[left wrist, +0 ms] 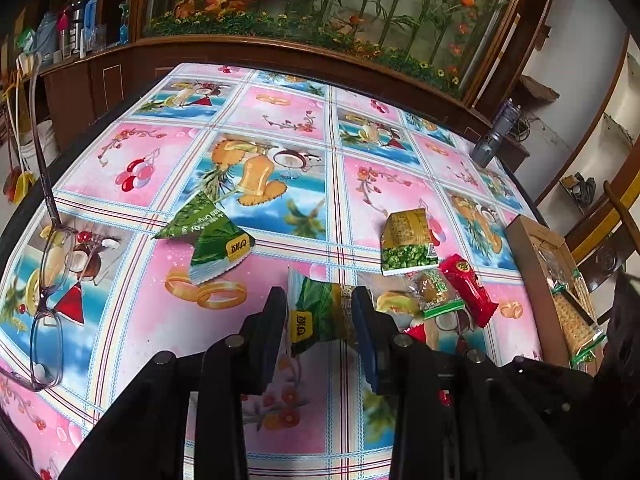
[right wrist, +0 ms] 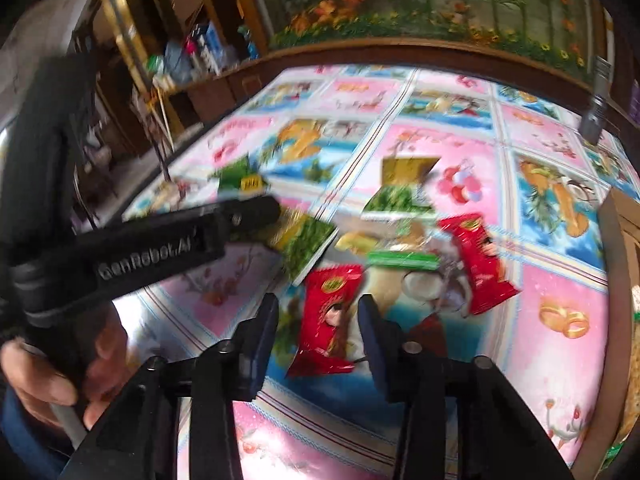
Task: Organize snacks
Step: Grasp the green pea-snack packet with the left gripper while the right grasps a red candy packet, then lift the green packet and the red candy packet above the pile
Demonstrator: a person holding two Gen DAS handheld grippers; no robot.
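Note:
My left gripper (left wrist: 320,312) straddles a green snack packet (left wrist: 320,312) lying on the table, its jaws close at the packet's sides; contact is unclear. Further out lie another green packet (left wrist: 212,236), a yellow-green pea packet (left wrist: 406,242), a small clear-wrapped snack (left wrist: 434,292) and a red packet (left wrist: 470,288). My right gripper (right wrist: 318,314) is open, its jaws either side of a red packet (right wrist: 326,316) on the table. A second red packet (right wrist: 478,260) lies to its right. The left gripper (right wrist: 256,212) and its green packet (right wrist: 304,246) show blurred in the right wrist view.
A cardboard box (left wrist: 536,280) holding wrapped crackers (left wrist: 576,320) stands at the table's right edge. Glasses (left wrist: 48,280) lie at the left edge. A grey flashlight (left wrist: 492,140) stands at the far right. A wooden cabinet with an aquarium backs the table.

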